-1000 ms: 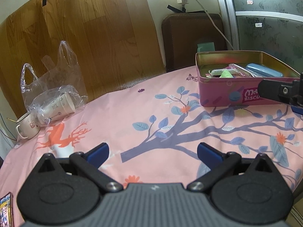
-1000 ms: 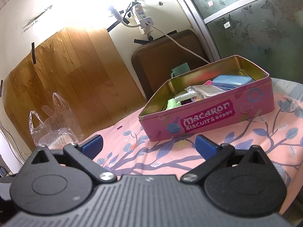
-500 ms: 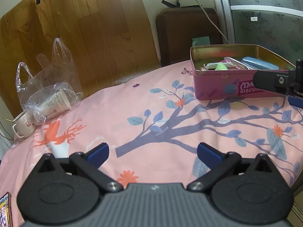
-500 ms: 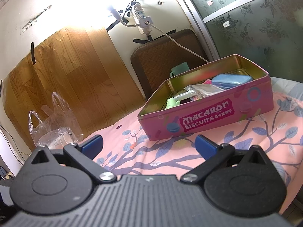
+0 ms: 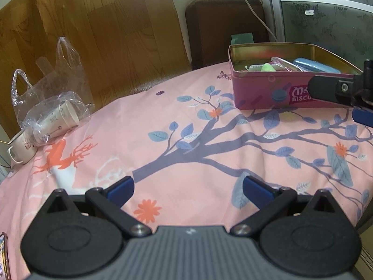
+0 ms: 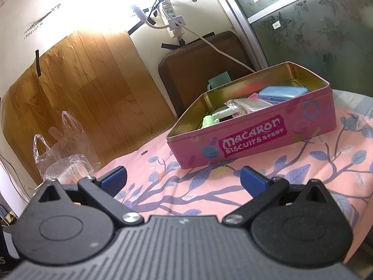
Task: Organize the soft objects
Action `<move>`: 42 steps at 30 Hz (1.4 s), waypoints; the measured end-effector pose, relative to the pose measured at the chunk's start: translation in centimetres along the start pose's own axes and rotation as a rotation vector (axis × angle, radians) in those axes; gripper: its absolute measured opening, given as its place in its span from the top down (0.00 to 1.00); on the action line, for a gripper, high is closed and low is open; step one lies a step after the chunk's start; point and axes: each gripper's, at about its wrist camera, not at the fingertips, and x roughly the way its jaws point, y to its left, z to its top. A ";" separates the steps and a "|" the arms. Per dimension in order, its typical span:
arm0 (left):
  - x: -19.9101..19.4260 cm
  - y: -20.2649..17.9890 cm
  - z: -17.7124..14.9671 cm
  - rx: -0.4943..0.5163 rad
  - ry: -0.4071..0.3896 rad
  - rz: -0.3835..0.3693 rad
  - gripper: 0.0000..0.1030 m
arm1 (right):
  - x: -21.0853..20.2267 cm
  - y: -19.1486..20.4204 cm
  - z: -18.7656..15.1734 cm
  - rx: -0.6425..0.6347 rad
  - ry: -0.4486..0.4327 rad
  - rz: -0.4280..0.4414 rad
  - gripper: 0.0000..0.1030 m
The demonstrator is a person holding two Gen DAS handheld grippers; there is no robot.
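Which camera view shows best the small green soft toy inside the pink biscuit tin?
The right wrist view: the small green soft toy stands clear inside the pink biscuit tin. In the left wrist view only its blurred top shows above the wall.

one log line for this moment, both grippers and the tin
left gripper: open, empty | right gripper: open, empty | biscuit tin: lid off, items inside

Clear plastic bag (image 5: 50, 88) holding a paper cup (image 5: 58, 121); white mug (image 5: 19, 149) just beside it.
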 end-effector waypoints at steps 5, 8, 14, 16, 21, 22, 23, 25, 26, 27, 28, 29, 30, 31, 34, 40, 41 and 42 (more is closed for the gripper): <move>0.5 -0.1 -0.2 -0.003 0.020 -0.004 0.00 | 0.1 0.0 -0.2 0.006 0.003 -0.008 0.00; 0.7 -0.3 -0.3 -0.003 0.029 -0.008 0.00 | 0.2 -0.1 -0.2 0.009 0.007 -0.010 0.00; 1.0 -0.5 -0.4 0.002 0.041 -0.014 0.00 | 0.2 -0.2 -0.3 0.015 0.008 -0.015 0.00; 1.1 -0.6 -0.5 0.006 0.042 -0.013 0.00 | 0.2 -0.2 -0.3 0.017 0.009 -0.016 0.00; 1.2 -0.8 -0.5 0.012 0.047 -0.016 0.00 | 0.3 -0.2 -0.4 0.021 0.013 -0.020 0.00; 1.2 -0.8 -0.5 0.012 0.047 -0.017 0.00 | 0.3 -0.3 -0.4 0.021 0.013 -0.021 0.00; 1.3 -0.8 -0.5 0.012 0.048 -0.018 0.00 | 0.3 -0.3 -0.4 0.021 0.013 -0.021 0.00; 1.3 -0.8 -0.5 0.012 0.049 -0.017 0.00 | 0.3 -0.3 -0.4 0.021 0.013 -0.020 0.00; 1.3 -0.8 -0.5 0.012 0.049 -0.018 0.00 | 0.4 -0.3 -0.4 0.021 0.013 -0.020 0.00; 1.3 -0.9 -0.5 0.012 0.050 -0.019 0.00 | 0.4 -0.4 -0.4 0.022 0.013 -0.020 0.00; 1.3 -0.9 -0.5 0.012 0.051 -0.020 0.00 | 0.4 -0.3 -0.4 0.021 0.013 -0.020 0.00; 1.3 -0.9 -0.4 0.013 0.052 -0.021 0.00 | 0.4 -0.4 -0.3 0.021 0.013 -0.019 0.00; 1.3 -0.9 -0.4 0.013 0.052 -0.022 0.00 | 0.4 -0.4 -0.3 0.021 0.014 -0.019 0.00; 1.4 -0.9 -0.4 0.014 0.052 -0.023 0.00 | 0.4 -0.4 -0.3 0.020 0.014 -0.019 0.00; 1.4 -1.0 -0.4 0.014 0.054 -0.027 0.00 | 0.4 -0.4 -0.3 0.021 0.014 -0.019 0.00; 1.5 -0.9 -0.3 0.010 0.059 -0.033 0.00 | 0.4 -0.4 -0.4 0.021 0.015 -0.020 0.00; 1.6 -1.0 -0.3 0.010 0.060 -0.033 0.00 | 0.5 -0.4 -0.4 0.021 0.016 -0.020 0.00; 1.6 -1.0 -0.3 0.010 0.060 -0.033 0.00 | 0.5 -0.4 -0.4 0.021 0.015 -0.021 0.00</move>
